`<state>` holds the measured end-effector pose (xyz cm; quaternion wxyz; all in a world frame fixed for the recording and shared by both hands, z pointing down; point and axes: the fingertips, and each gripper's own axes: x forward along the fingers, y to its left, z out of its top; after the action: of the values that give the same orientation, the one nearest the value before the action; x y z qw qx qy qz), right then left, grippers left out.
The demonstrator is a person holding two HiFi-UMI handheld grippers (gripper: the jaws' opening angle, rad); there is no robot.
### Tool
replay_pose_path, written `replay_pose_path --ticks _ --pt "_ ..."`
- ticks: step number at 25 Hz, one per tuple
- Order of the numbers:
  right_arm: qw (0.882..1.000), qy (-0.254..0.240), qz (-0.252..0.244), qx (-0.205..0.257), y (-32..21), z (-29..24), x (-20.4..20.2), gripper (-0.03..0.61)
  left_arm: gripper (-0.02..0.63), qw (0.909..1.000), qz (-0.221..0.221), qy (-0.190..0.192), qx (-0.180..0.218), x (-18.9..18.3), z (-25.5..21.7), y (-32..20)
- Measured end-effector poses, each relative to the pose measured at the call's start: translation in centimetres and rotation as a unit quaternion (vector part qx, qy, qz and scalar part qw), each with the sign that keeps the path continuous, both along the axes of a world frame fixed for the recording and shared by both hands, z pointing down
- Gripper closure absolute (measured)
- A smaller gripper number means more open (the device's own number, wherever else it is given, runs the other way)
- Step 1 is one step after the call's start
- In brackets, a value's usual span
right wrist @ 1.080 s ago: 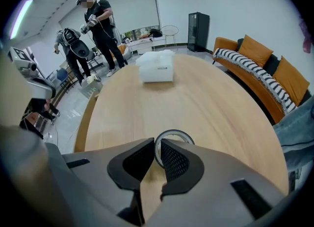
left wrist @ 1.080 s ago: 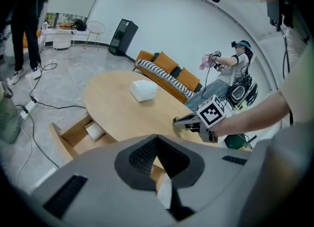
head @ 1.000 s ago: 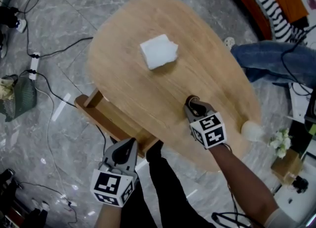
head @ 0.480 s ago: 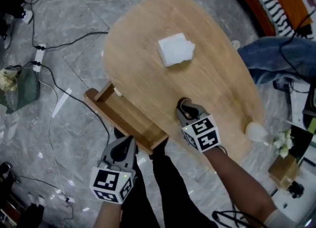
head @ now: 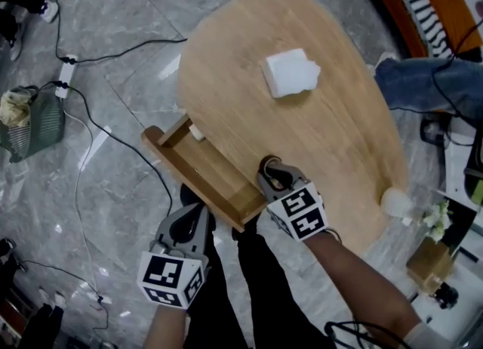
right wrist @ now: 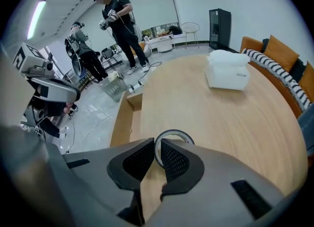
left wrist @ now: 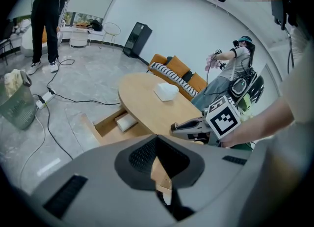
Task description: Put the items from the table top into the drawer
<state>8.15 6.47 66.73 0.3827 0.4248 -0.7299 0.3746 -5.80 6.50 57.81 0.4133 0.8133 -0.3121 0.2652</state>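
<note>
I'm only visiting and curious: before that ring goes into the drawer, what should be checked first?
1. Ring gripped: ok, the right gripper's fingers pinch its rim.
2. Drawer open: ok.
3. Room inside: ok, only a small white item lies at one end.
4. Ring above the drawer: not ok, it hangs over the table, near the edge.
5. Left gripper out of the way: ok, shut, empty, outside the drawer.
</note>
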Motion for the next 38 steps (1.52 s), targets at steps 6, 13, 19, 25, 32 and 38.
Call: replay_pose_path --ticks 6,13,19,25,32,38 --pt "1.000 -0.008 -0.008 -0.006 0.6 0.2 -2.3 0.515 0.614 1.0000 -0.007 0.001 -0.002 -1.4 0.3 0.1" --pt "0.998 -0.028 -0.051 -0.018 3.1 0.3 -7.2 0.515 0.614 0.9999 -0.014 -0.001 -0.003 -3.0 0.5 0.2" --pt "0.996 -0.027 -0.076 -0.028 4.4 1.6 -9.7 0.515 0.614 0.9997 -0.022 -0.003 -0.002 -4.4 1.0 0.7" --pt "0.992 0.022 -0.081 -0.097 6.9 5.2 -9.0 0.515 0.614 0.9996 -0.027 -0.005 -0.007 -5.8 1.8 1.9" --pt "0.994 0.030 -0.041 -0.102 8.5 7.3 -7.9 0.495 0.614 0.9995 -0.028 -0.006 -0.010 -6.9 2.6 3.4" --pt "0.994 0.012 -0.046 -0.101 10.4 7.4 -8.1 0.430 0.614 0.9994 -0.029 -0.012 -0.015 -7.4 3.3 4.6"
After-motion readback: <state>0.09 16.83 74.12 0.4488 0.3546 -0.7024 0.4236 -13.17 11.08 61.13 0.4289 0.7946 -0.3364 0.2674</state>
